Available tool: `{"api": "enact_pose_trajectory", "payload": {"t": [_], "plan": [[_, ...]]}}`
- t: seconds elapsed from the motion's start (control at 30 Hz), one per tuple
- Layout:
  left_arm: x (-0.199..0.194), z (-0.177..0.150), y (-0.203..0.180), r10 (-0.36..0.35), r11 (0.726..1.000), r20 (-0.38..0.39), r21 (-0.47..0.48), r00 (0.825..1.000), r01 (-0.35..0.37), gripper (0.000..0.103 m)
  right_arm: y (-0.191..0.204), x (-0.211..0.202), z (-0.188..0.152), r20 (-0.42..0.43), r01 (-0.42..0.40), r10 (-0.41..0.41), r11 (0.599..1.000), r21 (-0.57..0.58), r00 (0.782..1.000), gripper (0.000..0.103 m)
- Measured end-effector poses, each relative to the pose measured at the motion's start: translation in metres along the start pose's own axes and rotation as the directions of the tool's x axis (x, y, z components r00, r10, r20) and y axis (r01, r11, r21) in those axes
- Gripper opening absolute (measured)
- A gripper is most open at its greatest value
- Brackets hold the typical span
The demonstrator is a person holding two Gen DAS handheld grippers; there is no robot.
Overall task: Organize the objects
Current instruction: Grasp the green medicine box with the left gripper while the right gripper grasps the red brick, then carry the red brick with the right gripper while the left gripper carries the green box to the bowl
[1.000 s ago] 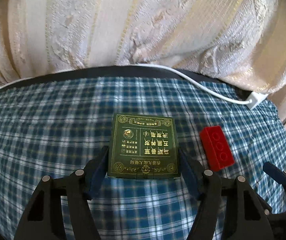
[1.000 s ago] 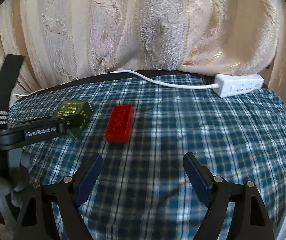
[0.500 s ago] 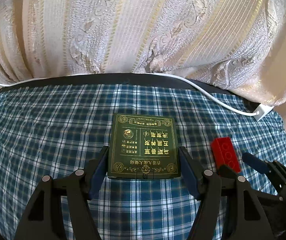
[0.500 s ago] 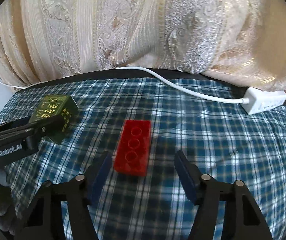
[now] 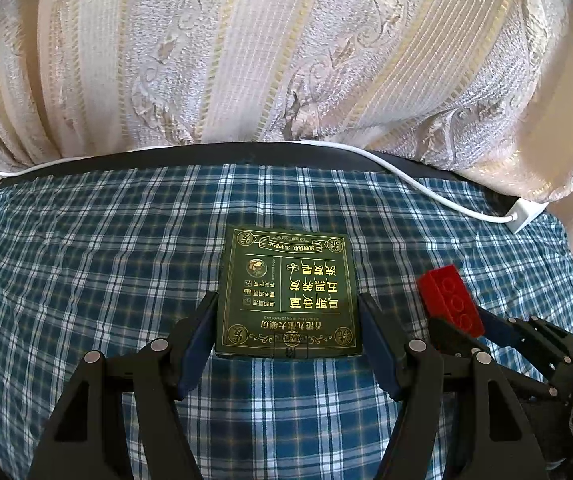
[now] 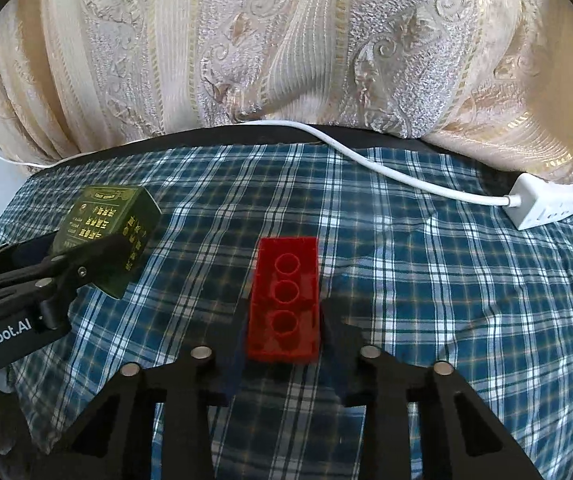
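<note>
A dark green box with gold print (image 5: 290, 292) sits between the fingers of my left gripper (image 5: 288, 320), which is shut on its two sides, over the blue plaid cloth (image 5: 86, 264). The box also shows at the left of the right wrist view (image 6: 106, 232), held just above the cloth. A red toy brick (image 6: 284, 300) with three round holes lies between the fingers of my right gripper (image 6: 282, 320), which is shut on it. The brick also shows at the right of the left wrist view (image 5: 448, 300).
A white power strip (image 6: 546, 204) with its white cable (image 6: 366, 160) lies at the back right of the cloth. A cream patterned curtain (image 6: 286, 40) hangs behind the table's dark back edge (image 5: 246, 152).
My right gripper moved left to the red brick and closed on it. My left gripper kept its hold on the green box and turned slightly.
</note>
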State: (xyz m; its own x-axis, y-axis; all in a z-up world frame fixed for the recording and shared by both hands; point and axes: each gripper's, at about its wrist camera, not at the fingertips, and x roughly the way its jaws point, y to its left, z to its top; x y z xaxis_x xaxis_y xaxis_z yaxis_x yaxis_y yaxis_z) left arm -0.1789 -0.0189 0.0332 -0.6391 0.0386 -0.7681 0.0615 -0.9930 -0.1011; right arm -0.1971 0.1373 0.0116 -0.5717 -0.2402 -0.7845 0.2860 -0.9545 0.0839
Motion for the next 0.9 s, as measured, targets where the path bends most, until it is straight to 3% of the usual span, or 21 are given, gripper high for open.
{"api": "enact_pose_trajectory", "payload": {"t": [0.4, 0.9], "plan": [[-0.005, -0.003, -0.014, -0.028, 0.999, 0.009, 0.04, 1.0, 0.027, 0.069, -0.007, -0.033, -0.023, 0.035, -0.019, 0.018, 1.0, 0.024, 0.999, 0.034], [-0.029, -0.01, -0.044, -0.102, 0.988, 0.04, 0.117, 0.994, 0.097, 0.068, -0.032, -0.093, -0.063, 0.101, -0.004, -0.01, 0.991, 0.135, 0.995, 0.034]]}}
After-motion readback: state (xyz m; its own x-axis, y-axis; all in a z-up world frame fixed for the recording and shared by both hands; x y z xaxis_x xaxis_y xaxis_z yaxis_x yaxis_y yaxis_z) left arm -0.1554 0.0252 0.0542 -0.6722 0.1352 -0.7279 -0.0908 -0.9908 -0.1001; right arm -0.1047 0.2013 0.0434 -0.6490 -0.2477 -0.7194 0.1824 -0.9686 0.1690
